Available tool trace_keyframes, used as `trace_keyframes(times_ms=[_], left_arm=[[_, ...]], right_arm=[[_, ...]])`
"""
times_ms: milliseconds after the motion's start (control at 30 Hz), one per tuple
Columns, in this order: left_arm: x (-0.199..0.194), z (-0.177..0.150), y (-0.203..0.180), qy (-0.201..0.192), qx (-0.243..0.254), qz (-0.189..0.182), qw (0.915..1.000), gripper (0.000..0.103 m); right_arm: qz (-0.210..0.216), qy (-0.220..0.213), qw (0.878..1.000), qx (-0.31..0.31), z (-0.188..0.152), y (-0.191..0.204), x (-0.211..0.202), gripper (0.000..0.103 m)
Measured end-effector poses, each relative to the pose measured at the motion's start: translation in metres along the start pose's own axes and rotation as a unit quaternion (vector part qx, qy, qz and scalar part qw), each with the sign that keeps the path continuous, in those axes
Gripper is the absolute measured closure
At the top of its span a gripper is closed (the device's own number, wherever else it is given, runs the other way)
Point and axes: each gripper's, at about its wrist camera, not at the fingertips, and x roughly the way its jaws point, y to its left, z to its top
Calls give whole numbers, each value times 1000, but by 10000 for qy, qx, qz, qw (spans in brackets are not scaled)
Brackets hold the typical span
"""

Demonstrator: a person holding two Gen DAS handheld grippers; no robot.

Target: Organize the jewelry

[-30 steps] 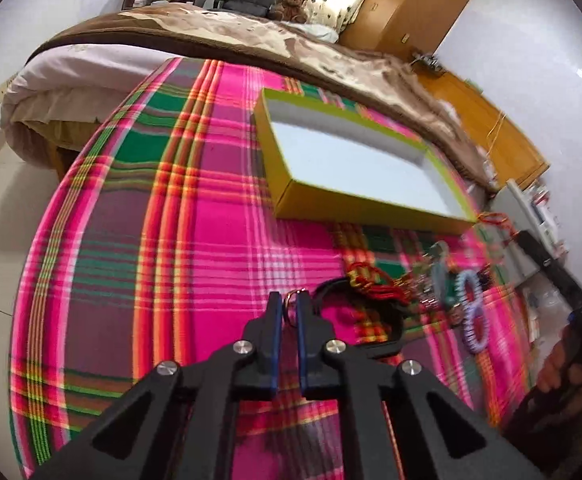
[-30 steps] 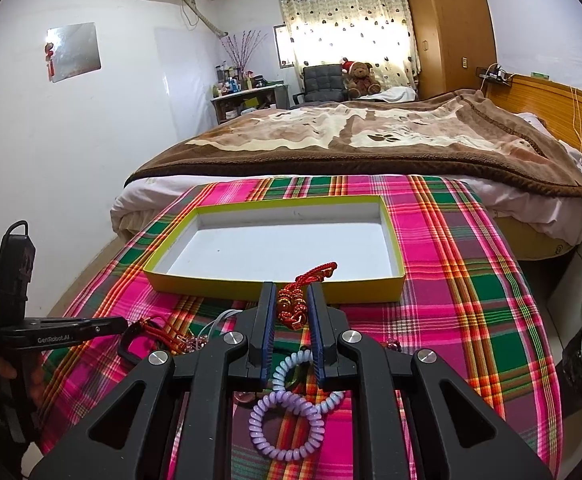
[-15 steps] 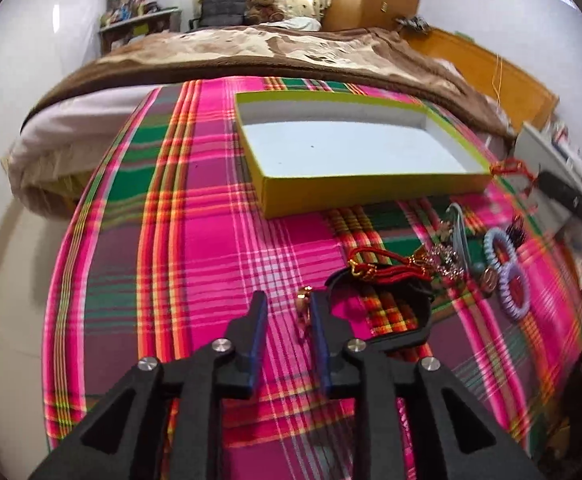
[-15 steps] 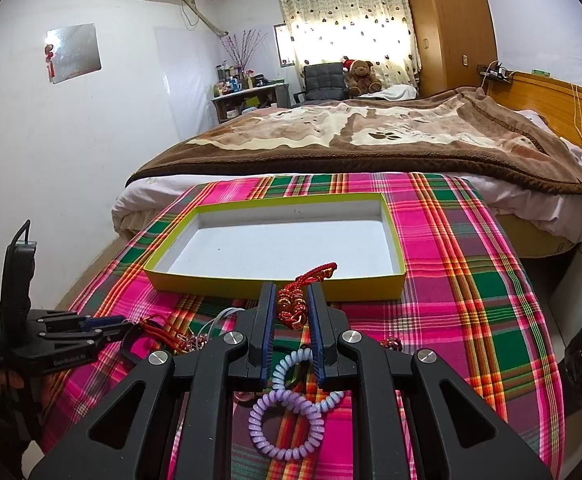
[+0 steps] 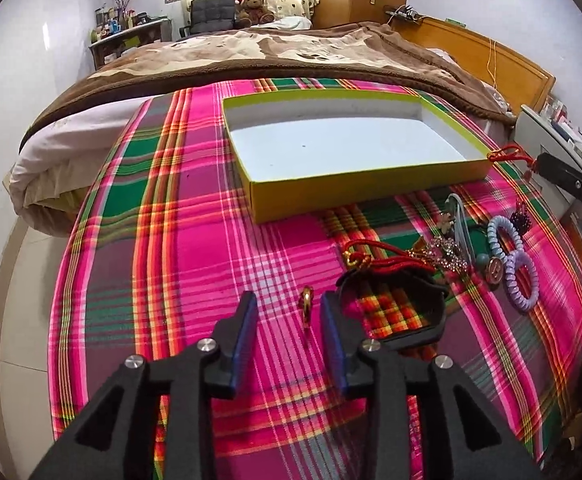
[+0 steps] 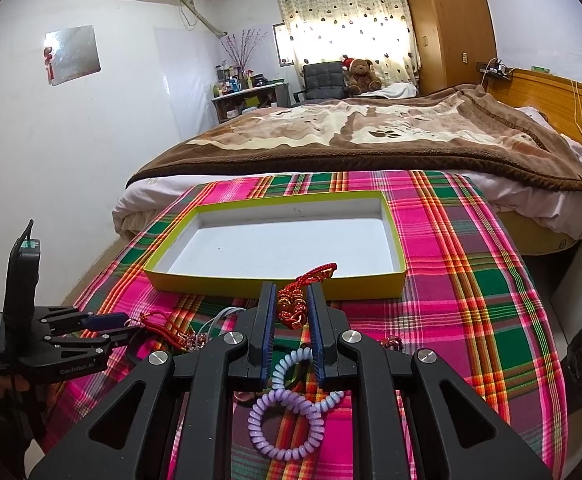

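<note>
Beside ring (image 5: 306, 307), black bangle (image 5: 431, 312).

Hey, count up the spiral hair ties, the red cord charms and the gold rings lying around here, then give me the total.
Spiral hair ties: 2, the pale blue hair tie and the purple hair tie
Red cord charms: 2, the loose charm and the gripped charm in the right gripper
Gold rings: 1, the gold ring
Total: 5
</note>
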Motion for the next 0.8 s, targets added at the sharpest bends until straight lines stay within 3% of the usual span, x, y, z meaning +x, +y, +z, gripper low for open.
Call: trace_keyframes(times_ms=[33, 67, 133, 467, 800], left_arm=[[1, 0, 0, -17, 25, 44, 10000, 94], [0, 0, 1, -19, 5, 22, 10000, 99], [1, 0, 3, -21, -56, -171, 9998, 100], [-5, 11, 9, -121, -219, -274, 9993, 100], [-26, 70, 11, -597, -63, -342, 9976, 100]], right_arm=[[-5, -4, 10000, -2, 0, 0, 0, 87], [-9, -7, 10000, -3, 0, -1, 0, 87], [-11, -12, 10000, 3, 0, -1, -1, 87], [-9, 12, 10000, -59, 8, 1, 2, 87], [156, -94, 9996, -201, 52, -6, 14, 87]])
